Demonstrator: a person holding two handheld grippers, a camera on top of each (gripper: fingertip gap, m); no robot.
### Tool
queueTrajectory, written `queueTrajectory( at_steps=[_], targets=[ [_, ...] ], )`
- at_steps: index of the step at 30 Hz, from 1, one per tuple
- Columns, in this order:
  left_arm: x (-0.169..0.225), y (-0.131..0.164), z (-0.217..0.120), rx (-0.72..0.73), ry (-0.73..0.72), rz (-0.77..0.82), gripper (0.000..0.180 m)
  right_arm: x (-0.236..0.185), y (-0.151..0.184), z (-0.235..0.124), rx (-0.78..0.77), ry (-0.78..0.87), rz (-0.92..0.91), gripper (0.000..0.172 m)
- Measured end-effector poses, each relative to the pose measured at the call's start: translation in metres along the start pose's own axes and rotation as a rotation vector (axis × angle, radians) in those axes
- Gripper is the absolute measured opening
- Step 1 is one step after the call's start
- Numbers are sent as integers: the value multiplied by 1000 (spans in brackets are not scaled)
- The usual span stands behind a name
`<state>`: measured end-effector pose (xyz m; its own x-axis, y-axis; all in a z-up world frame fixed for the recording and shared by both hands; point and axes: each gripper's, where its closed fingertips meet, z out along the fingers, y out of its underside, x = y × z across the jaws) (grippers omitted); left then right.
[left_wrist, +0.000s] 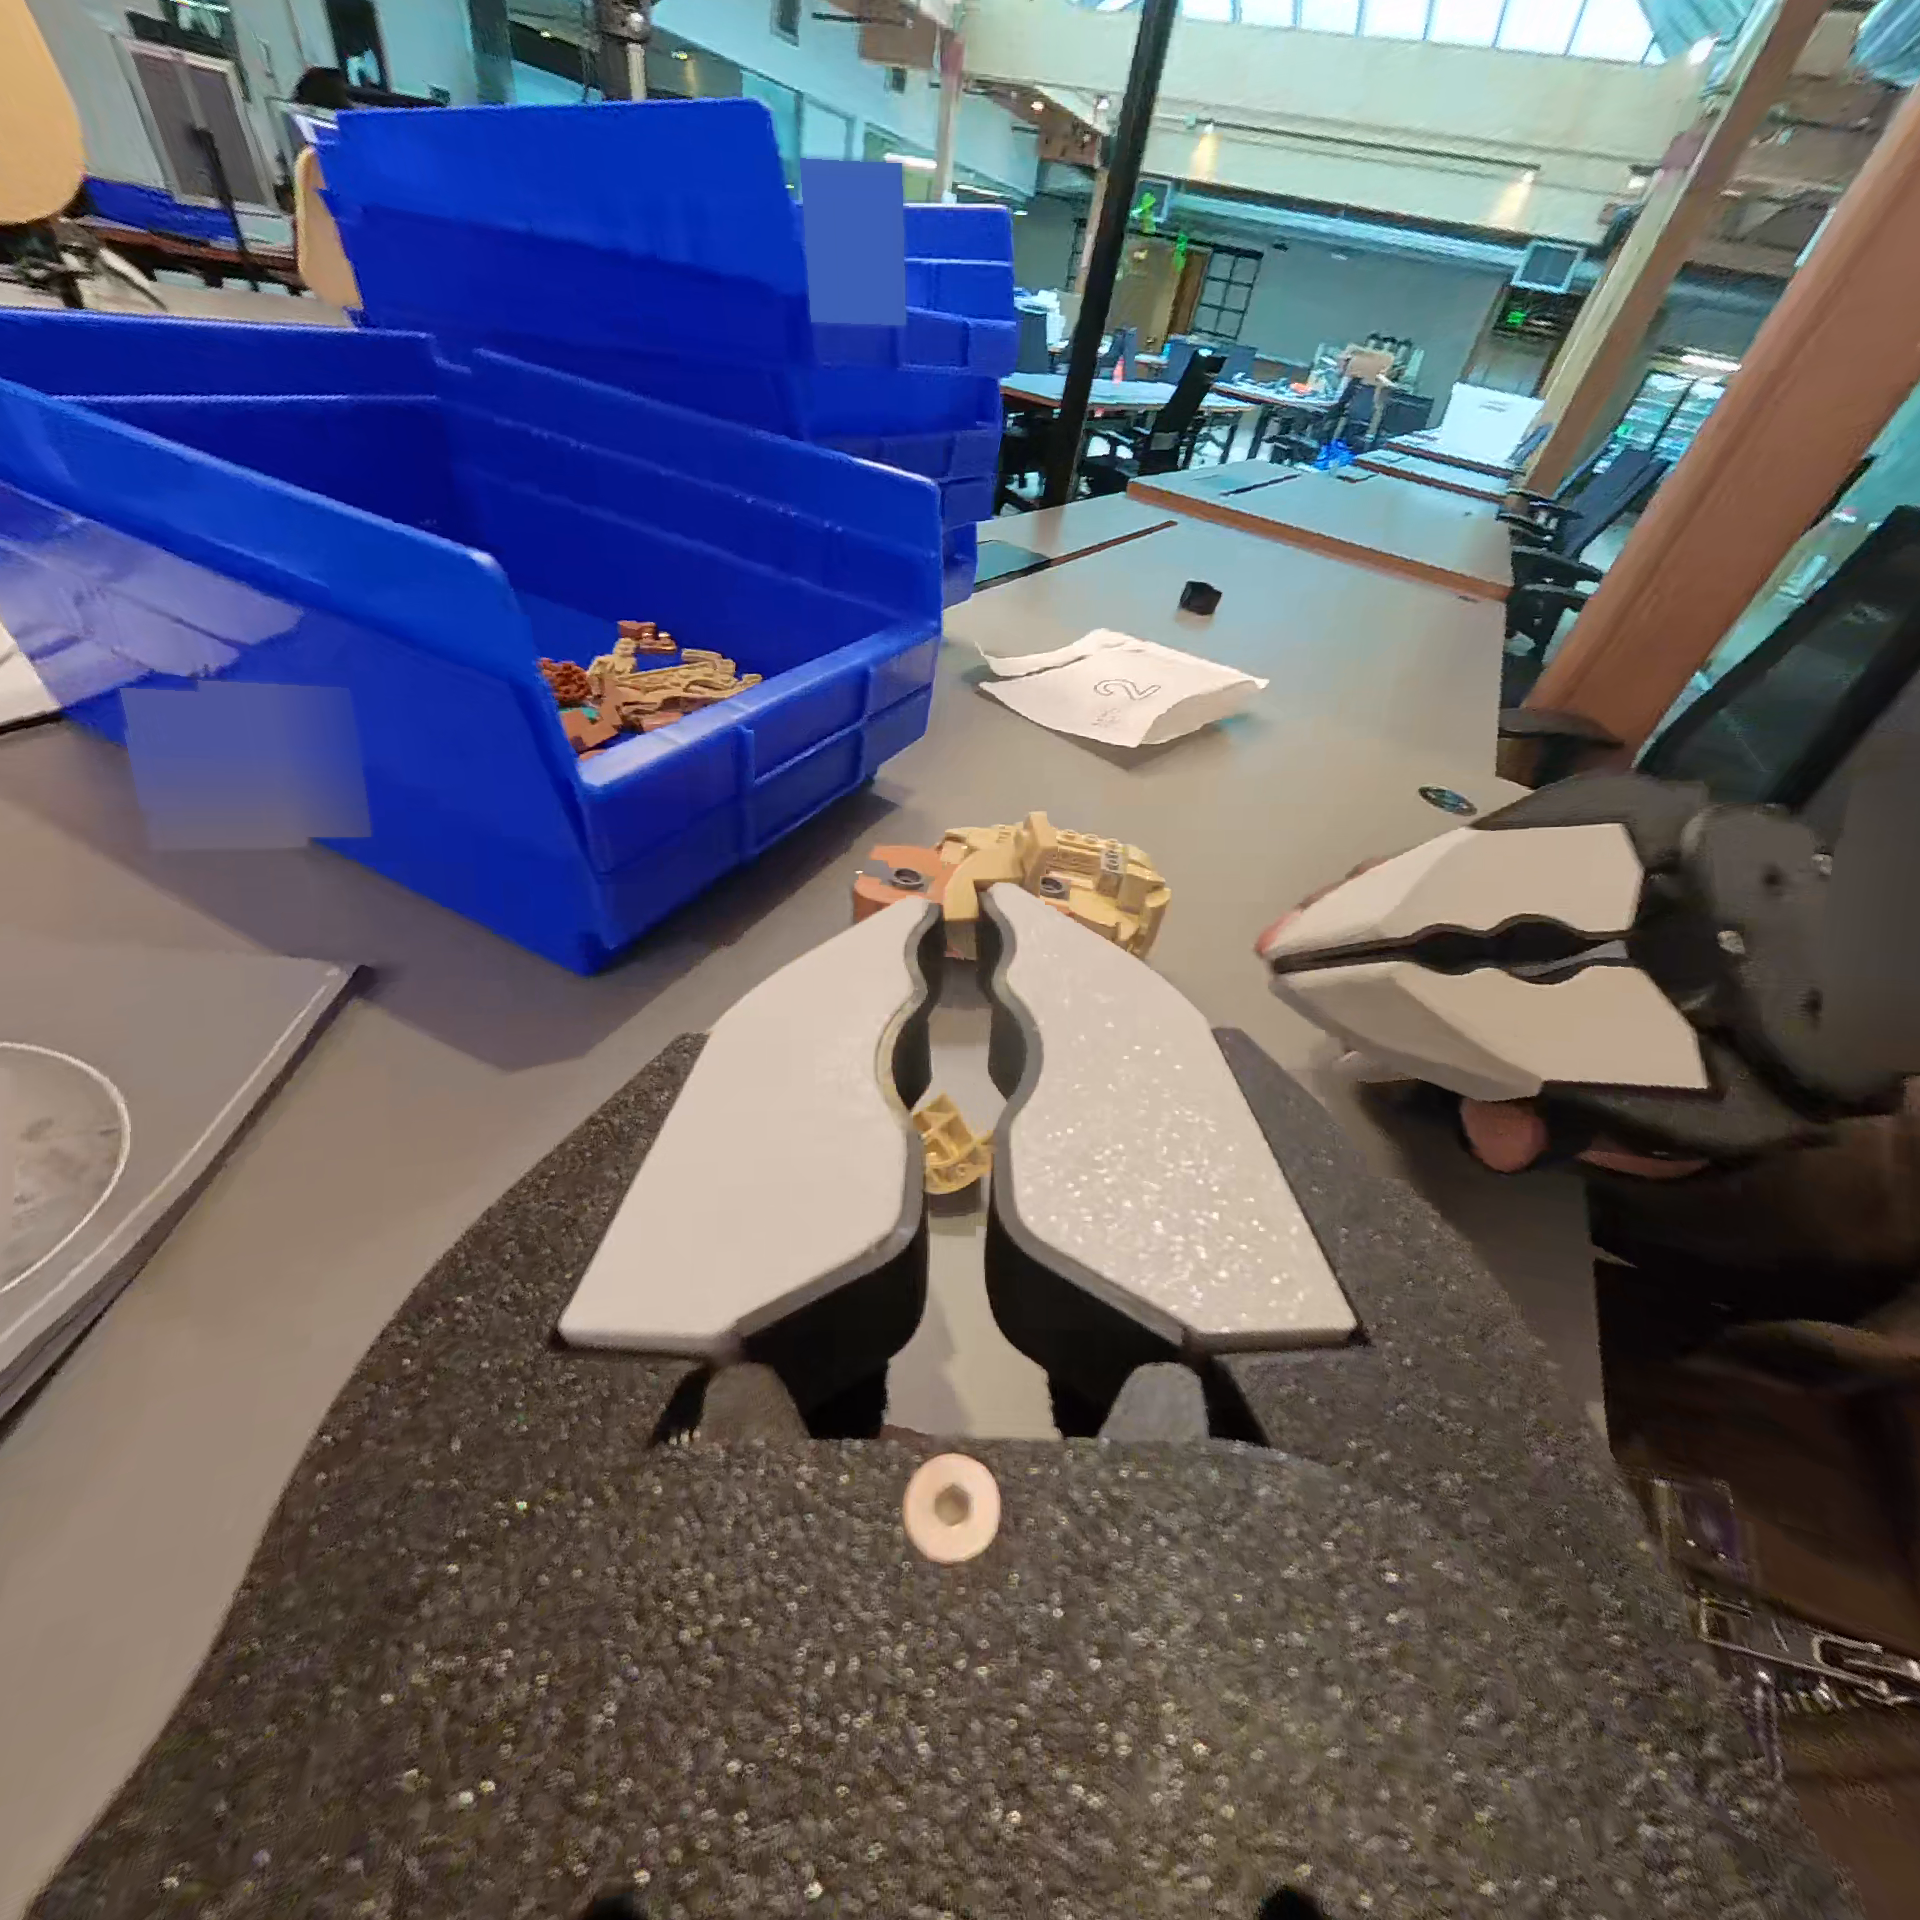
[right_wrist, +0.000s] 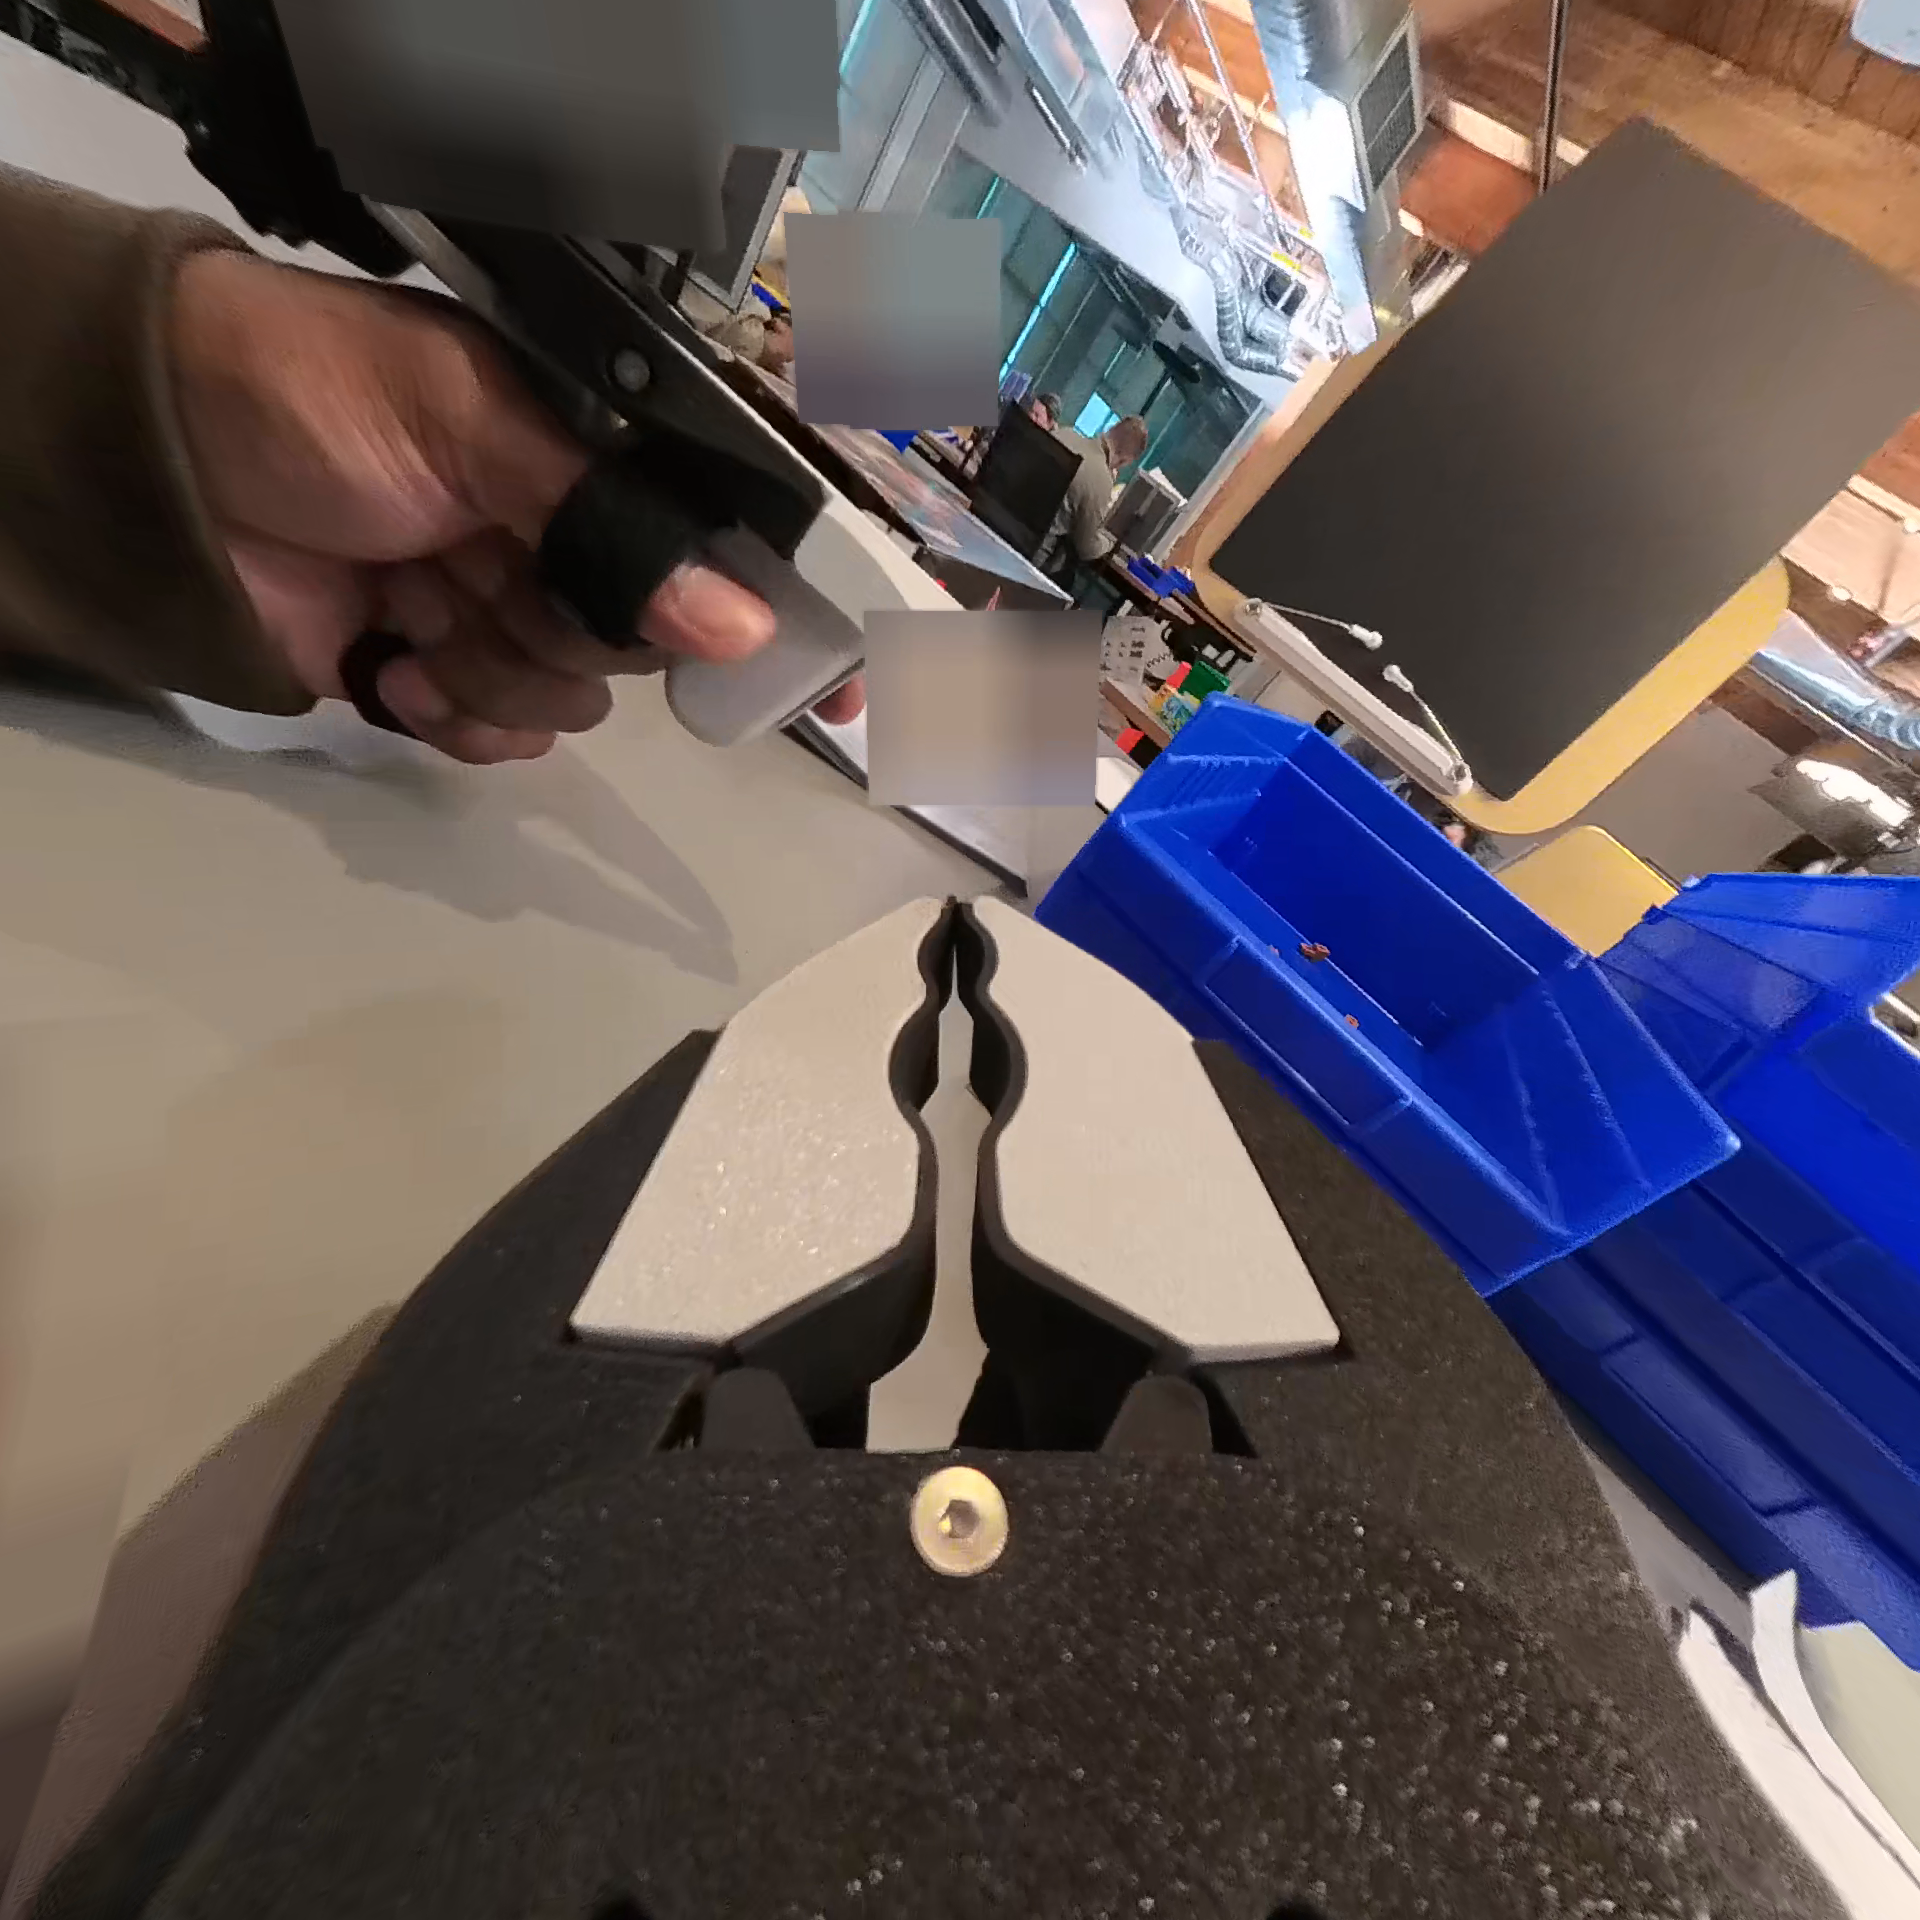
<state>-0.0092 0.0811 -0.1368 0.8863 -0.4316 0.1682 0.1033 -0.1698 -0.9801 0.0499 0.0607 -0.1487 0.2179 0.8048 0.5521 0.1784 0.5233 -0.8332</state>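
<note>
A tan and brown brick model (left_wrist: 1091, 878) lies on the grey table (left_wrist: 1351, 748) in the left wrist view. My left gripper (left_wrist: 961, 909) is at its near side, and the fingertips are shut on a tan part of the model. A small tan piece (left_wrist: 951, 1148) shows lower down between the fingers; I cannot tell whether it is gripped. My right gripper (left_wrist: 1280, 951) hovers to the right of the model, tips pointing left and pressed together. In its own view the right gripper (right_wrist: 954, 914) is shut with nothing visible between the pads.
A blue bin (left_wrist: 727, 769) with loose tan and brown pieces (left_wrist: 644, 686) stands left of the model, with more blue bins (left_wrist: 623, 260) stacked behind. A white paper (left_wrist: 1122, 686) and a small black item (left_wrist: 1200, 597) lie beyond. A hand (right_wrist: 395, 499) holds the other gripper's handle. My right fingertips sit around 7 centimetres from my left ones.
</note>
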Motion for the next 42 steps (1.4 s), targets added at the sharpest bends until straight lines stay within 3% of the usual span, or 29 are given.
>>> queueTrajectory(
  at_steps=[6,10,19,42],
  targets=[
    [35,4,12,-25,78,194,6,14,-4,0,33,56,80,7],
    [41,8,15,-46,37,317,6,15,-10,-3,71,51,102,15],
    [57,14,19,-57,-5,600,6,15,-12,-4,82,57,102,14],
    [64,9,15,-25,99,479,6,11,-21,-9,116,30,92,8]
  ],
)
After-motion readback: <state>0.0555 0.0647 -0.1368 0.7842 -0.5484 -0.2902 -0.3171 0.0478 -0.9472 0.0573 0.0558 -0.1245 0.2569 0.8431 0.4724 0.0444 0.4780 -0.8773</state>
